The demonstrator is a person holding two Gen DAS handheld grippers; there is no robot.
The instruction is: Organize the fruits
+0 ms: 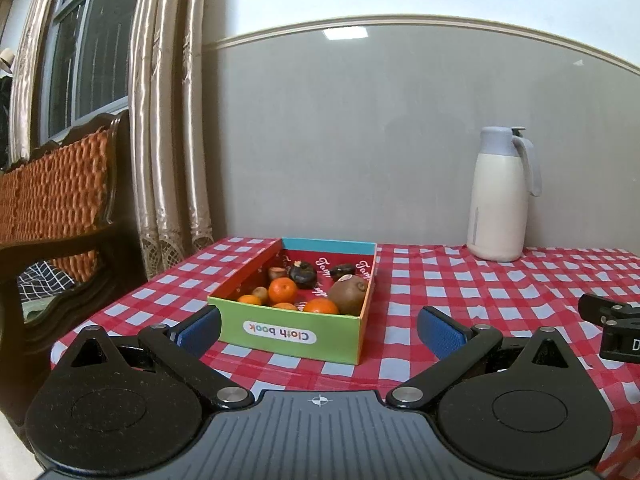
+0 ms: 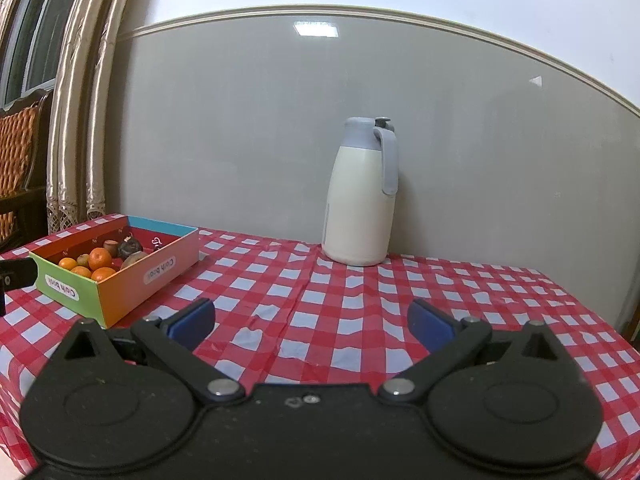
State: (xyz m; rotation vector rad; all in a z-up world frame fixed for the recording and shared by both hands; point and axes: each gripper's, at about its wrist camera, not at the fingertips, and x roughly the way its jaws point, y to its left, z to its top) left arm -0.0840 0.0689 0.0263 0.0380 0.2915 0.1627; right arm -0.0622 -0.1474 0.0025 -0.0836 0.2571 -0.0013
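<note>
Both tools are spread wide and empty: the left tool (image 1: 318, 330) faces the box (image 1: 294, 336) of fruit (image 1: 282, 290) at frame centre; the right tool (image 2: 312, 320) hovers over bare table (image 2: 360, 300). Approach one fruit from above, squeezing gently.

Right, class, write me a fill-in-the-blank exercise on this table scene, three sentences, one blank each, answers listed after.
1. The fruit lies inside a cardboard ___ labelled "Cloth book".
2. The white jug stands upright on the checked tablecloth with its lid ___.
3. The left gripper and the right gripper both have their jaws ___, holding nothing.

Answers: box; on; open
</note>
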